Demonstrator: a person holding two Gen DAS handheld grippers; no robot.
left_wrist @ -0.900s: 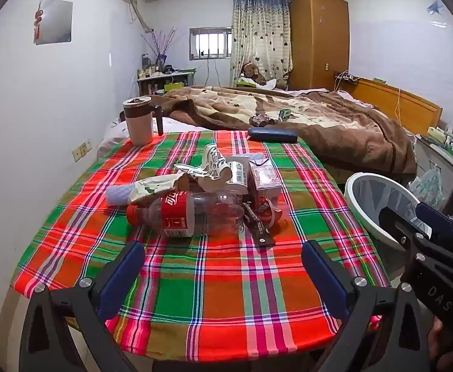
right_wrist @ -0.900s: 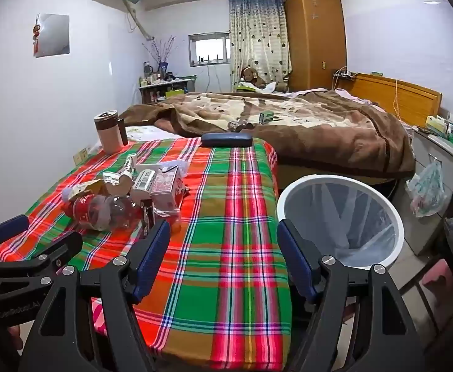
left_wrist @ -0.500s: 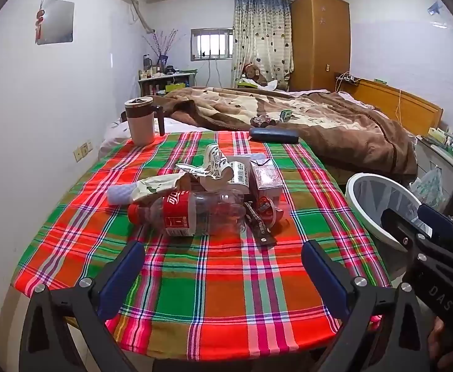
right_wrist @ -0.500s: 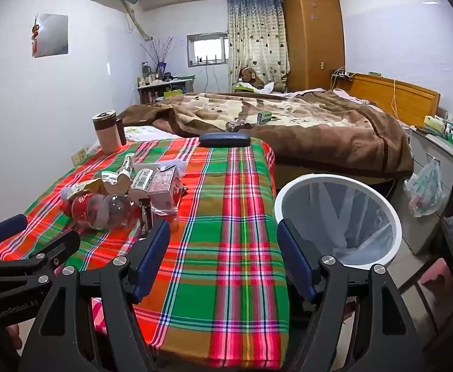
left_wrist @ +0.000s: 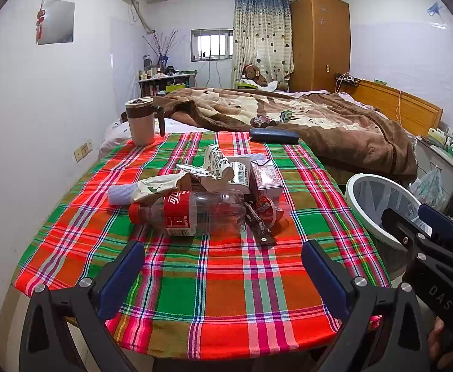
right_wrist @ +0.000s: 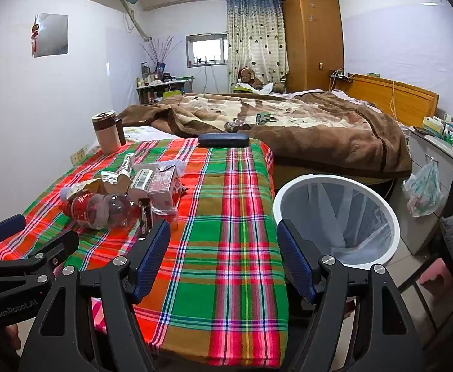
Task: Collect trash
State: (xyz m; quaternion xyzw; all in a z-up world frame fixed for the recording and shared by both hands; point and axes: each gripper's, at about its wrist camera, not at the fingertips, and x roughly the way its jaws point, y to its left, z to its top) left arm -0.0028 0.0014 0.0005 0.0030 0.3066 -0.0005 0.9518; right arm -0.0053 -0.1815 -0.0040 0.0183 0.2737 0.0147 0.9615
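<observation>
Hardly anything is shifting from a moment ago: both grippers are holding almost the same spot at the near edge of the table, and the trash pile is lying as it was. The left gripper [left_wrist: 223, 274] is hanging over the plaid tablecloth [left_wrist: 226, 294] with its blue pads spread as wide as they go, gripping nothing and touching nothing. The right gripper [right_wrist: 223, 263] is standing just beside it, equally wide, also empty, its right finger [right_wrist: 294, 263] sitting in front of the bin's rim.

Past the left gripper's pads, one clear plastic bottle [left_wrist: 192, 212] with a red label is lying on its side, its long axis running across the table, red cap pointing left and base pointing right. Touching its base end, one dark wrapper [left_wrist: 259, 221] is lying with its length running toward the near edge. Behind the bottle, one pink carton [left_wrist: 265, 179] is standing among crumpled paper wrappers [left_wrist: 195, 176], which are too tangled to count.

One white bin [right_wrist: 338, 217] lined with a clear bag is standing on the floor, just right of the table. At the far edge, one lidded mug [left_wrist: 141, 121] is standing upright and one dark case [left_wrist: 273, 136] is lying crosswise.
</observation>
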